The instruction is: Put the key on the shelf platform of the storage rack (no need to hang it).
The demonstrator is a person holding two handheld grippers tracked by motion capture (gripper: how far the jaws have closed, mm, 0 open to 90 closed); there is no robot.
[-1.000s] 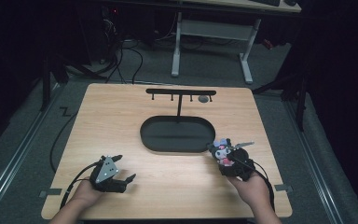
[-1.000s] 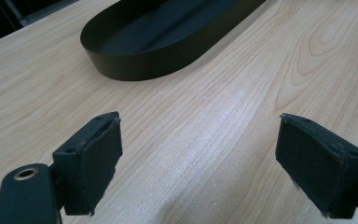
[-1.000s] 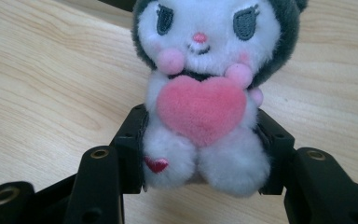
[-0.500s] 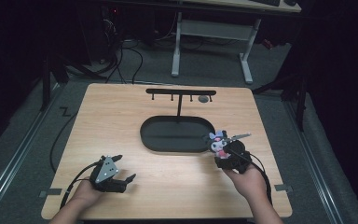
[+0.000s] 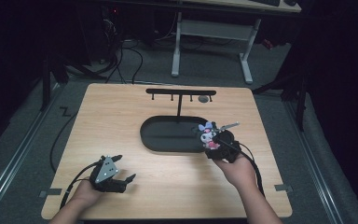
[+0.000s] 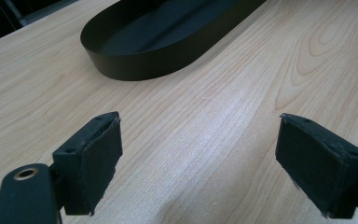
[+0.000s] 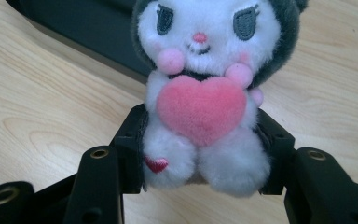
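**Status: plush toy clamped in right gripper, beside the tray**

I have the right gripper (image 5: 214, 142) closed on the plush toy (image 7: 205, 93). In the right gripper view its jaws press on both sides of the toy's lower body, just below the pink heart on its chest. The toy sits upright in the grip, with its face toward the camera.

In the high view the plush toy (image 5: 208, 135) is at the right end of the black oval tray (image 5: 168, 135), at the tray's rim, clear of the tabletop (image 5: 121, 112). A metal clasp sticks out from the toy to the right.

The T-shaped hanger stand (image 5: 181, 93) rises from the tray's far side.

The left gripper (image 5: 121, 179) rests at the near left of the tabletop. Its jaws stand wide apart with bare wood between them.
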